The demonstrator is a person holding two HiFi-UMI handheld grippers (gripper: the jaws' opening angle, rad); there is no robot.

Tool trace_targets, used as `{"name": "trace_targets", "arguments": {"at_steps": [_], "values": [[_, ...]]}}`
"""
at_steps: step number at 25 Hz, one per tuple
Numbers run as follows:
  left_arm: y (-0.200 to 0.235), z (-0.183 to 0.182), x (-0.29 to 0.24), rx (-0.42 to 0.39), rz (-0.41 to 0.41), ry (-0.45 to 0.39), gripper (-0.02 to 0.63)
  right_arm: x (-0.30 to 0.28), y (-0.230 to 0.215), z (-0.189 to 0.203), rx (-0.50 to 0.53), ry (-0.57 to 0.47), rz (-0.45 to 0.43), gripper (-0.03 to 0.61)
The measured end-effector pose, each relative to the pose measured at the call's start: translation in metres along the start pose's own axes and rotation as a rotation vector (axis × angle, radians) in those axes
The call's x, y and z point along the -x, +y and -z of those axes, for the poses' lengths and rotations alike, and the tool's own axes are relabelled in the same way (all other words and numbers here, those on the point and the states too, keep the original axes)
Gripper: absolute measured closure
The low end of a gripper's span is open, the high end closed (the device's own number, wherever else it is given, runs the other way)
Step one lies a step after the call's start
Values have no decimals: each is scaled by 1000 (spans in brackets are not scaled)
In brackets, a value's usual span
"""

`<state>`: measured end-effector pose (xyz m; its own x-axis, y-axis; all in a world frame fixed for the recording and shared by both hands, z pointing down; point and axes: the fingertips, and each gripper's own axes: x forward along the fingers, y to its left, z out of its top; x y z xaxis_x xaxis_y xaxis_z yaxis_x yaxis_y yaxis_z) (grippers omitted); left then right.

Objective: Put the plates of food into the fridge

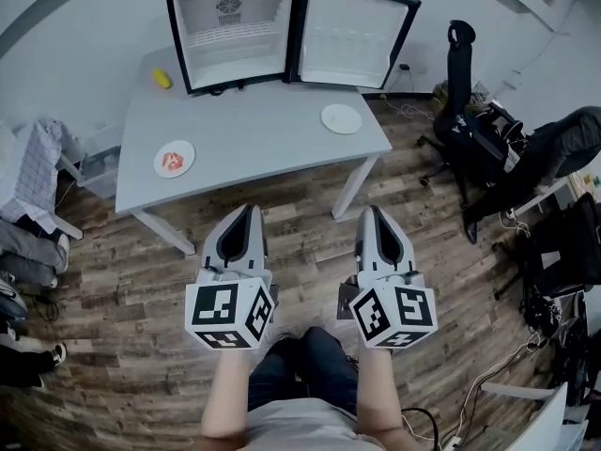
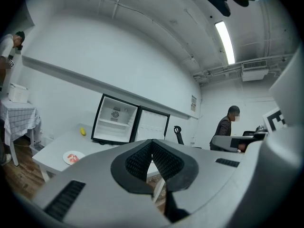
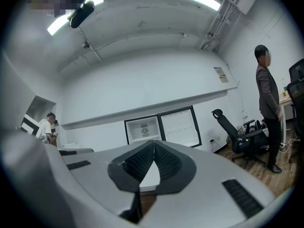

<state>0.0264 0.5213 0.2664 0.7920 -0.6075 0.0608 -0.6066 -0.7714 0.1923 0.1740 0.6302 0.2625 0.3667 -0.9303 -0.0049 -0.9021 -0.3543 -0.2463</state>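
Plates count two, both on the grey tabletop (image 1: 254, 134) in front of the fridge (image 1: 235, 31). One plate with red food (image 1: 175, 159) sits well forward and to the left of the fridge. The other, a pale plate (image 1: 341, 118), lies forward of the fridge's open door (image 1: 352, 34) — what it carries cannot be made out. One small yellow item (image 1: 162, 79) lies just left of the fridge. Only one fridge stands there, its door swung wide to the right.

Tongs also count two. The left tongs (image 1: 252, 209) and the right tongs (image 1: 372, 210) are held out side by side on bare forearms (image 1: 225, 393), level, tips aimed at the fridge. They hang over the wood floor (image 1: 310, 252), short of the tabletop's near edge — well apart from either plate. Each pair is pressed together with nothing between the jaws.
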Motion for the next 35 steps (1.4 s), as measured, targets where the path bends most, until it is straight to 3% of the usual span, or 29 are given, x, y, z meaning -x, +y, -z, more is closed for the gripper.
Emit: {"name": "trace_targets", "arguments": {"at_steps": [6,23,35], "values": [[-5,1,-39,-13,21,6,606,-29,-23,-3,-13,-4,17,565],[-1,-17,-194,-20,-71,6,606,-182,-100,-31,-35,5,-65,565],[-21,-16,-285,-30,-48,26,606,-246,-157,-38,-59,15,-54,565]]}}
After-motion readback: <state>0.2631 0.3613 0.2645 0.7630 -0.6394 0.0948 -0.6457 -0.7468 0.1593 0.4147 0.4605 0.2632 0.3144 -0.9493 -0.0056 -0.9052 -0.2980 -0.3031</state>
